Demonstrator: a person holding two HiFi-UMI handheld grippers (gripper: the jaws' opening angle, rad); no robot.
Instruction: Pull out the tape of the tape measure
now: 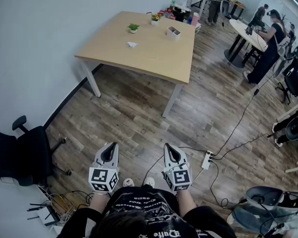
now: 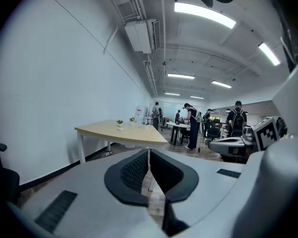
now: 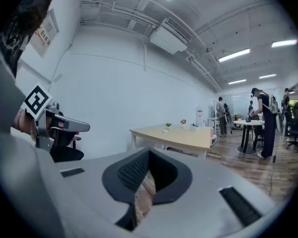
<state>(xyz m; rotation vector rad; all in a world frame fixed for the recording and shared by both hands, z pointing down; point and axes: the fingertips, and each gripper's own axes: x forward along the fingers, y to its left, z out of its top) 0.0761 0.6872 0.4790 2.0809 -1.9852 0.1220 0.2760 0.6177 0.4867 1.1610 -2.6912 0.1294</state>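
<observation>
Nothing started yet tbh. The grey left tongs (image 1: 111, 147) and grey right tongs (image 1: 167, 147) are both closed on nothing, over the wood-plank floor (image 1: 139, 98), well apart from the light wooden counter (image 1: 149, 53). Can't pick out the tape measure; maybe it's that small white thing (image 1: 132, 44) up there.

Light wood for the top of the far table (image 1: 139, 48), white for its legs. Grey-brown plank grain across the floor (image 1: 139, 113). Pale grey on the wall (image 1: 35, 43) at left. Black on the office chair (image 1: 20, 155) near left. Pale grey shells and black textured pads on left gripper (image 1: 111, 146) and right gripper (image 1: 167, 147); black-and-white square markers on their cubes. Green on the small plant (image 1: 133, 27), far. White on the power strip (image 1: 207, 159) at right.
</observation>
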